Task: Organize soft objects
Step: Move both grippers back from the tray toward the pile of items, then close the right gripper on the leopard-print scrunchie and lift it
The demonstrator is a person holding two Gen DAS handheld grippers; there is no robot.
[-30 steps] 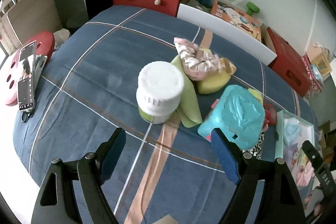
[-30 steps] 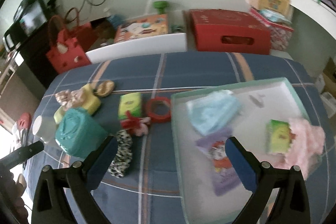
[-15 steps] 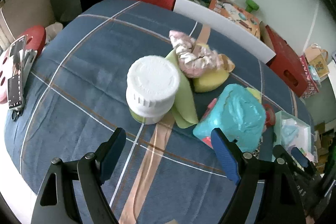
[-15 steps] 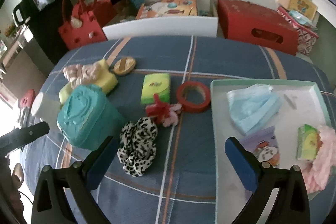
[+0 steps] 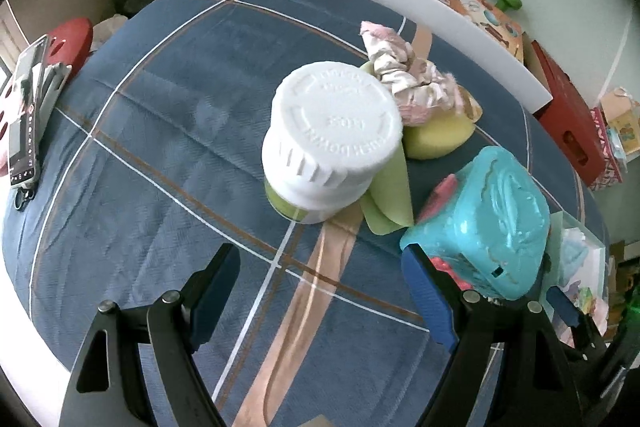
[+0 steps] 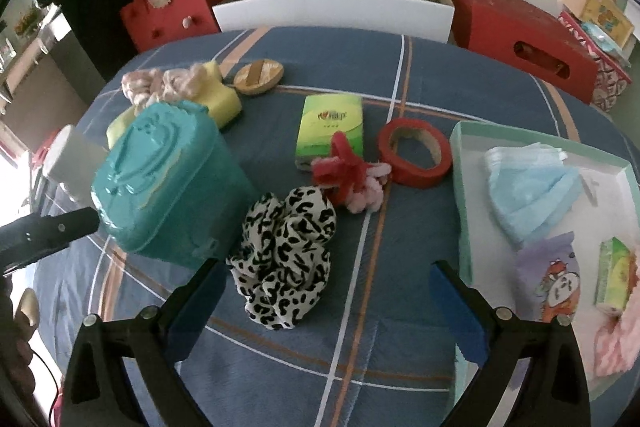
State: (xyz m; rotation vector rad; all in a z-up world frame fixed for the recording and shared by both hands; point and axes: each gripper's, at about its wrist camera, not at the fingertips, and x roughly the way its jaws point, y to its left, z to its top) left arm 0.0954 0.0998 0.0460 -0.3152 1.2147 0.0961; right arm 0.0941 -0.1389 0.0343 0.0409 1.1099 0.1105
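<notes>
Leopard-print scrunchie (image 6: 289, 259) bunched on the blue plaid table (image 6: 460, 83) – just beside the teal box (image 6: 168, 179). Red-and-pink scrunchie (image 6: 352, 179) touching green tissue pack (image 6: 332, 123). Blue masks (image 6: 528, 187) inside white tray (image 6: 464, 211).

Left gripper (image 5: 320, 283) has come down toward the blue plaid cloth; the white ribbed-cap plastic jar (image 5: 332, 139) now looms larger, ahead of the open jaws and closer to them. The teal plastic lidded box (image 5: 488, 223) now sits just beyond the right-hand finger.

Right gripper (image 6: 324, 291) has swung away from the white tray with the mint-green rim (image 6: 464, 195), which has slid from between the jaws to their right side. The black-and-white leopard-print fabric scrunchie (image 6: 288, 255) now lies just ahead, between the spread fingers, untouched.
</notes>
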